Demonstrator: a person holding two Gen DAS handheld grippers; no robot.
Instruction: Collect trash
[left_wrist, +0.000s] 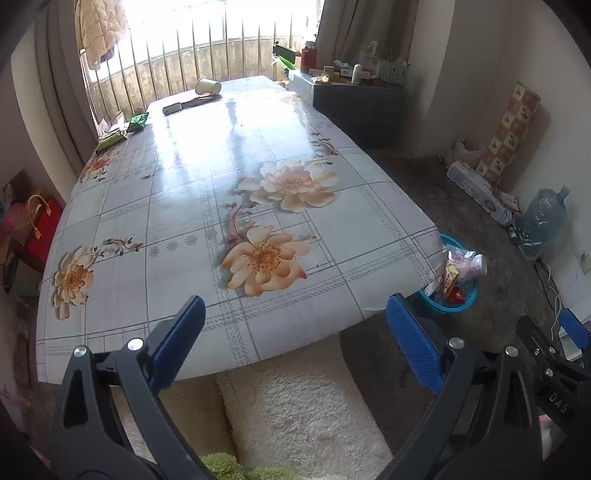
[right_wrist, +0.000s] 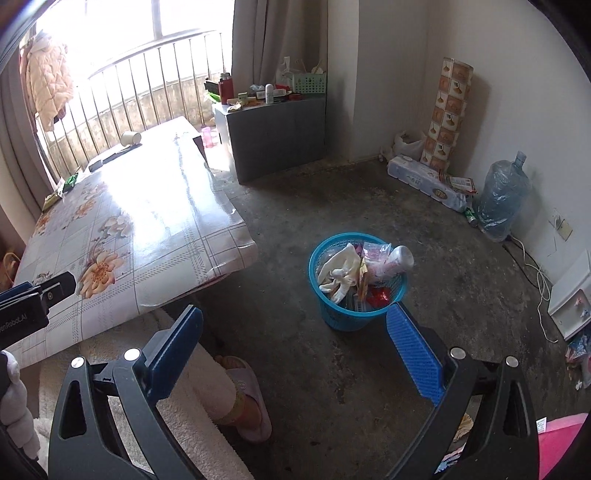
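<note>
Worktop (left_wrist: 177, 206) mostly bare. Blue bin (right_wrist: 332, 317) on floor beside it, heaped: rag, wrappers, bottle. Paper cup (left_wrist: 208, 86) tipped at far worktop end: light, crushable, pinch gently across rim. Green wrappers (left_wrist: 137, 122) at far left edge: thin, slippery, grab a raised fold. Left tool (left_wrist: 295, 332) and right tool (right_wrist: 295, 339) both spread apart, empty.

Left gripper (left_wrist: 295, 332): black plastic clamp arms showing triangular cutouts, silver rivets glinting at pivots, blue ribbed pads (left_wrist: 413, 343) lining fingertips. Right gripper (right_wrist: 295, 339): wearing same black frame, same rivets, same blue textured pads (right_wrist: 415, 354). White lettering showing on black gripper bodies. Person wearing cream fleecy trousers (right_wrist: 207, 373), yellowish sock, pale pink slipper (right_wrist: 251, 398).
</note>
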